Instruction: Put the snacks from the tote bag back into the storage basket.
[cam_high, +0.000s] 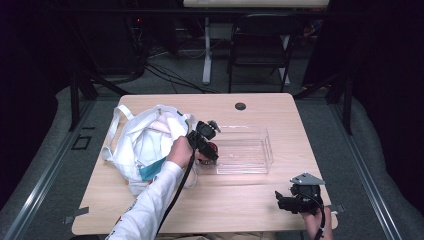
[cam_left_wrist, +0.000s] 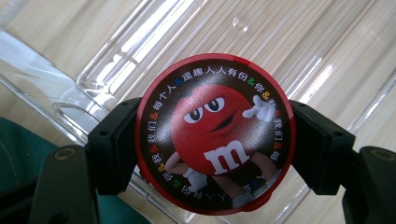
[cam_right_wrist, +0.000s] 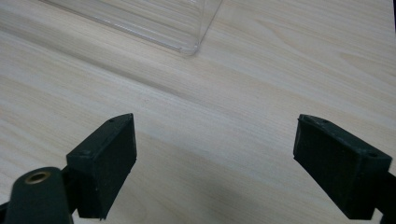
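Observation:
A round red candy tin with a red cartoon figure on its lid sits between the two black jaws of my left gripper, which is shut on it. Under the tin lies the clear plastic bin. In the high view the left gripper hangs over the left end of the clear bin, beside the white tote bag. My right gripper stands open over bare wood, with a corner of the clear bin ahead of it. The high view has the right gripper at the table's near right corner.
The white tote bag holds white and teal items and lies at the table's left. A round black grommet sits near the table's far edge. A folding chair and cables stand on the floor beyond the table.

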